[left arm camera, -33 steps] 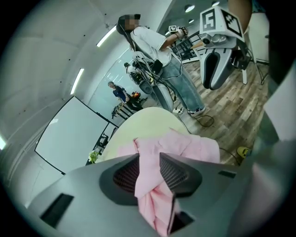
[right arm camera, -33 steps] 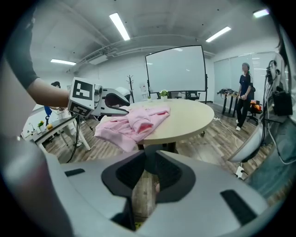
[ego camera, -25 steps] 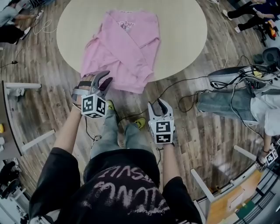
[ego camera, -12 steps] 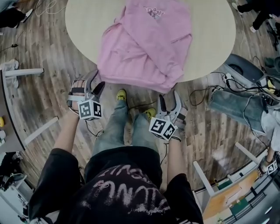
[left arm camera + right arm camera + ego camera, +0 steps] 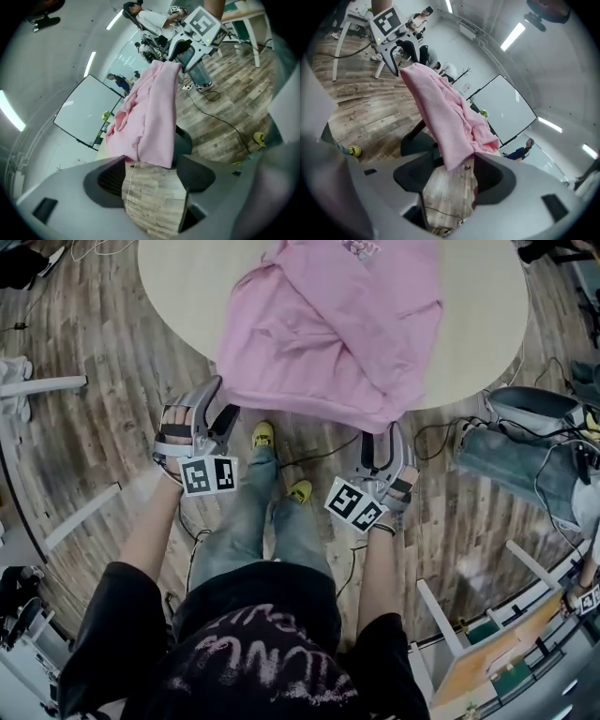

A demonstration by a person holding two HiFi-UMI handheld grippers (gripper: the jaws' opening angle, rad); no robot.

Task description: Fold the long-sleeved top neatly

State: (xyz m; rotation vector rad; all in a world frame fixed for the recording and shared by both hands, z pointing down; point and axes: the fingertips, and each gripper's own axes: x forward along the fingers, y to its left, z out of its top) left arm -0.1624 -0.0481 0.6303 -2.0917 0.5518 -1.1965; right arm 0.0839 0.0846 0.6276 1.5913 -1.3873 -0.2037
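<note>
A pink long-sleeved top [image 5: 337, 324] lies on the round beige table [image 5: 187, 287], sleeves folded across its front and its hem drooping over the near edge. My left gripper [image 5: 220, 399] hangs just below the hem's left corner. My right gripper [image 5: 384, 442] is under the right corner. Both have just been opening and stand open. In the left gripper view the top's hem [image 5: 150, 112] ends right at the left gripper's tips [image 5: 150, 168], unpressed. The right gripper view shows the top [image 5: 445, 117] hanging just past the right gripper [image 5: 452, 171], with only floor between the jaws.
My legs and yellow shoes [image 5: 263, 434] stand between the grippers on the wood floor. Cables trail to a grey chair base [image 5: 525, 437] at the right. White table legs [image 5: 47, 385] stand at the left. People sit further back.
The left gripper has dropped away from the hem's left corner. The right gripper has rolled and come up under the right corner. Both pairs of jaws stand wider.
</note>
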